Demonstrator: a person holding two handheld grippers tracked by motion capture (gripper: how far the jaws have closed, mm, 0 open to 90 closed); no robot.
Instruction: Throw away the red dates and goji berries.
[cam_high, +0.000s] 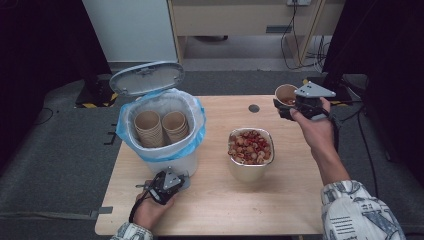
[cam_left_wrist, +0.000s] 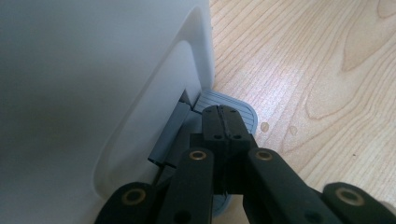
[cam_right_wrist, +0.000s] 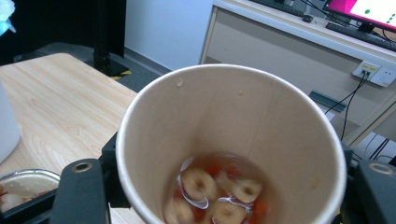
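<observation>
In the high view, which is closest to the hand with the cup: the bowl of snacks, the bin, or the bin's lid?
From the right gripper:
1. Bowl, middle of the table.
2. Bin, table's left side.
3. Lid, open, at the bin's far left.

paper cup (cam_right_wrist: 231, 140) | upright, held above table | ring snacks in liquid
</observation>
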